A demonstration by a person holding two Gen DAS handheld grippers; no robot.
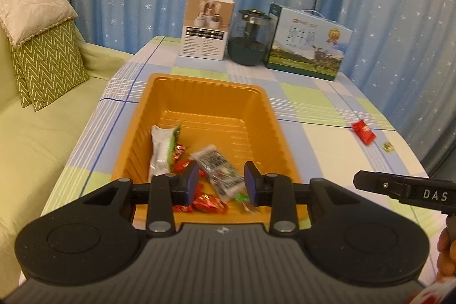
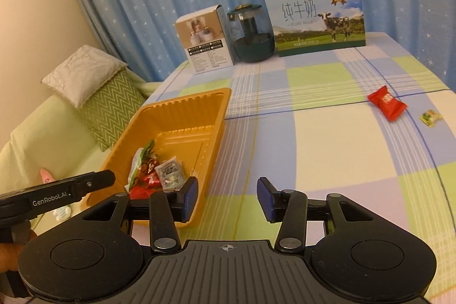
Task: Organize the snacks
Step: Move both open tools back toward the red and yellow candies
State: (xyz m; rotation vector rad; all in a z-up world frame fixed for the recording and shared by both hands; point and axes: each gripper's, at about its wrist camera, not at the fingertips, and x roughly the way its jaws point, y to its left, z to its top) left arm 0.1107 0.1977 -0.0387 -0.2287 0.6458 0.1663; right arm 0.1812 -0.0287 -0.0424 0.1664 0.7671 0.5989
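Mostly done: several snacks sat in the orange tray (image 1: 273,116) at the surface's left edge, red candy (image 2: 386,102) and small green candy (image 2: 430,117) remained near its right edge, left hand-held gripper (image 1: 221,183) and right hand-held gripper (image 2: 227,198) both parted, empty.

Milk carton (image 2: 313,16): "纯牛奶", "PURE MILK". Gripper bodies: "GenRobot.AI", "DAS".

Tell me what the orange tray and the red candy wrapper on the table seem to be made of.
Orange tray: likely thin moulded plastic, semi-glossy; its walls are ribbed and catch light.
Red candy wrapper: probably plastic film, smooth and slightly shiny, with crimped ends.
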